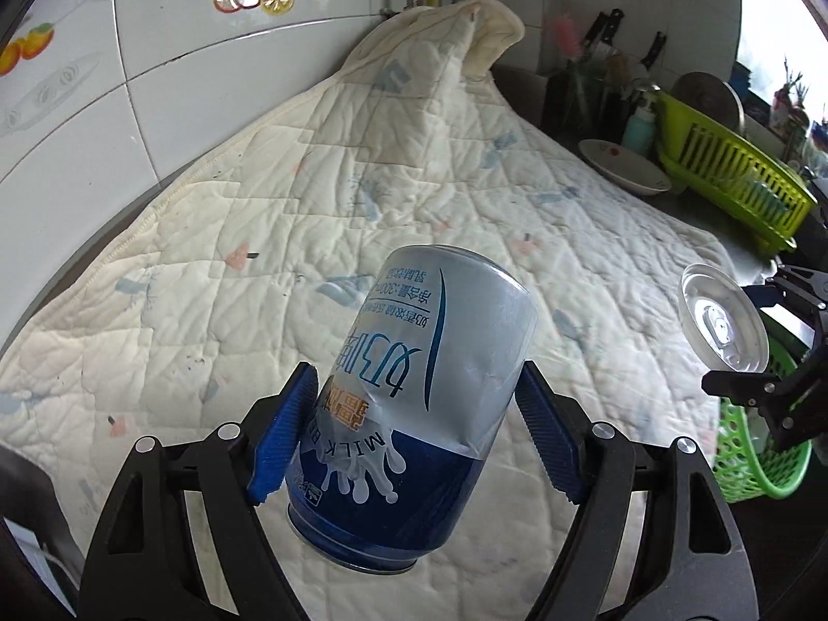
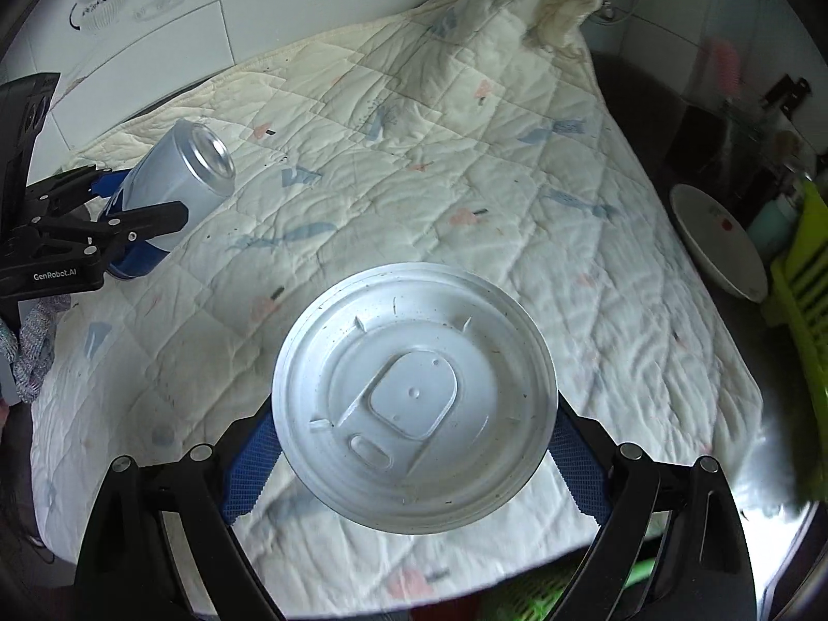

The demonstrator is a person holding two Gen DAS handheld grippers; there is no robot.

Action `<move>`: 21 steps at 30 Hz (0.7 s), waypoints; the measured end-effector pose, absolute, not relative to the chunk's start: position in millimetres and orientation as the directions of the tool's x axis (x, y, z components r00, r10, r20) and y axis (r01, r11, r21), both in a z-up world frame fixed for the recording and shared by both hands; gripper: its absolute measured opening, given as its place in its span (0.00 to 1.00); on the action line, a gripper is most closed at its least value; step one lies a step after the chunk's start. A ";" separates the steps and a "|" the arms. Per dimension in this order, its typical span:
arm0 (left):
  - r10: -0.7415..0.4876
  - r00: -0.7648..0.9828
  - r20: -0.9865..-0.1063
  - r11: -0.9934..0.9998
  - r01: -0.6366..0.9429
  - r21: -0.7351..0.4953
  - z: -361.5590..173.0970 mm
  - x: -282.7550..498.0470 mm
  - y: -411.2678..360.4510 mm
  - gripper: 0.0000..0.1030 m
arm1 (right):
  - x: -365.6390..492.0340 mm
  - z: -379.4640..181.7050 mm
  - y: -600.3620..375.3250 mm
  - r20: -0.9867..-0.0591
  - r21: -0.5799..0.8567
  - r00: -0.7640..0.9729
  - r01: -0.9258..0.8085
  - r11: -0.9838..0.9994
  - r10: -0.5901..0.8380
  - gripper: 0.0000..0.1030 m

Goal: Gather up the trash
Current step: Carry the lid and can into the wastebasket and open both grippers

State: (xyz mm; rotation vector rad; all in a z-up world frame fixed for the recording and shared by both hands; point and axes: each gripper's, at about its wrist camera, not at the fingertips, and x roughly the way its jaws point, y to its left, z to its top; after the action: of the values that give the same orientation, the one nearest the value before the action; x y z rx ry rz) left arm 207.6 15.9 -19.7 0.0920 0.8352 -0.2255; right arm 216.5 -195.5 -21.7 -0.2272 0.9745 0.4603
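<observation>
Both tongs loaded: my left gripper [image 1: 414, 434] clamps a dented milk-beer can [image 1: 409, 409], my right gripper [image 2: 414, 460] clamps another can [image 2: 414, 403], top toward camera. Both above the quilt's [image 1: 207, 238] near edge, green basket [image 1: 750, 445] beside, probably the drop target.

One can [image 1: 414, 403], one plastic lid [image 2: 414, 403], two baskets [image 1: 724, 176].

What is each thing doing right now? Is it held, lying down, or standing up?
Milk can: dented, tilted, held in left gripper.
Plastic lid: held at its edges in right gripper.
Quilt: spread out, wrinkled, one corner bunched up.
White plate: lying on the counter.
Green basket: sits below the right gripper.
</observation>
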 end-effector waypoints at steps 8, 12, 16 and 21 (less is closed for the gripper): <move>-0.276 0.643 -0.714 0.941 0.334 -0.063 1.4 166.5 -35.6 0.74 | 159.0 -18.0 -266.6 -0.828 0.011 0.514 -0.383 0.924 0.223 0.87; -0.340 0.633 -0.696 0.913 0.399 -0.083 9.8 149.7 -68.8 0.74 | 136.4 -21.6 -302.4 -0.831 0.002 0.526 -0.323 0.947 0.181 0.87; -0.402 0.606 -0.686 0.879 0.466 -0.104 13.4 137.5 -104.6 0.74 | 114.2 -30.7 -344.7 -0.841 -0.010 0.527 -0.241 0.970 0.123 0.87; -0.472 0.560 -0.681 0.832 0.538 -0.134 12.8 126.0 -149.1 0.74 | 90.4 -47.4 -397.8 -0.861 -0.008 0.504 -0.133 0.991 0.061 0.87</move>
State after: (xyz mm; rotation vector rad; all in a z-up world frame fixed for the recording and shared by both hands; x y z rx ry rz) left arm 126.0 -149.1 12.8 0.0925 0.7740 -0.5957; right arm 90.4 -397.8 -47.4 -0.0759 1.0361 0.1168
